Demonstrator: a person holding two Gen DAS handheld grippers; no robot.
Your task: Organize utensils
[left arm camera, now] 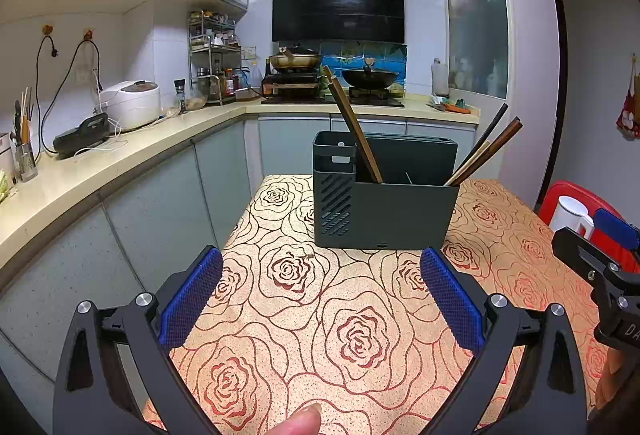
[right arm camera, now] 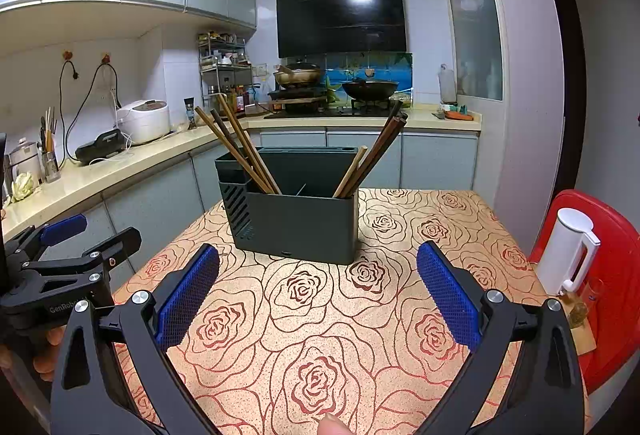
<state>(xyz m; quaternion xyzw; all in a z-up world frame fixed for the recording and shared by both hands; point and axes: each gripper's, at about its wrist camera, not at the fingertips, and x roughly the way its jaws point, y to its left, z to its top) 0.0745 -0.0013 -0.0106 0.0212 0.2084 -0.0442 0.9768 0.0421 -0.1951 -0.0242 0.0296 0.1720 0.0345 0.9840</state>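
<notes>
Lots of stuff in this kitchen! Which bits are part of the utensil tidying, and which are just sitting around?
Part of the job:
dark grey plastic utensil holder
brown wooden chopsticks leaning left
brown wooden chopsticks leaning right
left gripper, open
right gripper, open

Just lying about:
white electric kettle
red plastic chair
white rice cooker
black wok
</notes>
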